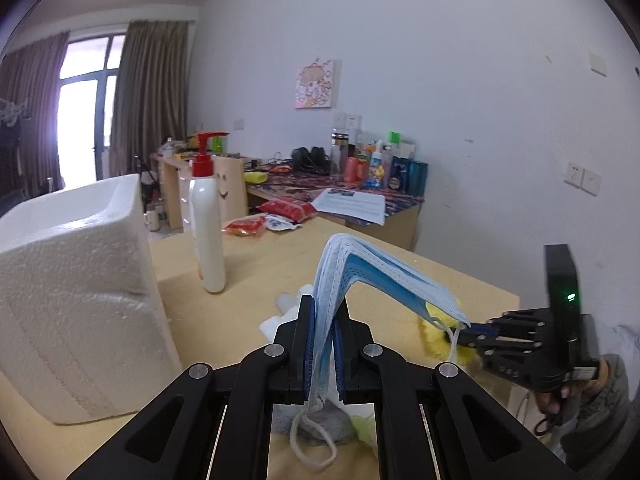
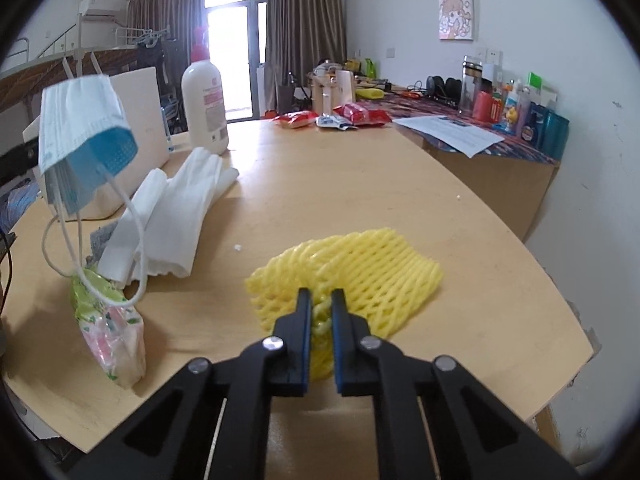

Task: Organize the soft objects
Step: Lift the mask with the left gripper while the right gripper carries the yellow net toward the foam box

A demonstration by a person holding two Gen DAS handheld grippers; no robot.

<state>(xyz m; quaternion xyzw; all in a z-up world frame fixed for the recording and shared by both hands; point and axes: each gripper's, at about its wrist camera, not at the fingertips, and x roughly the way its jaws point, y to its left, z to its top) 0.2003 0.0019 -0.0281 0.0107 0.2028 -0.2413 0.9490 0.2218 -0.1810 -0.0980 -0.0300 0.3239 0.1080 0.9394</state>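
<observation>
Our left gripper is pressed together on a stack of blue face masks, pinching them near one end so the stack stands up between the fingers and folds over to the right. Their white ear loops dangle below the fingers. From the right wrist view, the same masks hang in the air at the left, above the table, with the loops trailing down toward a flowered tissue pack.

Our right gripper is closed on the near edge of a yellow foam net sleeve, which lies on the wooden table; the mesh is bunched between the two fingers. In the left wrist view this gripper appears at the right, held by a hand, its tips at the yellow foam.

Left of the sleeve lie white gloves on a grey cloth, near the tissue pack. Behind them stand a white foam box and a white pump bottle with a red top. At the far end of the table lie red snack packets, and a side desk holds papers and bottles.
</observation>
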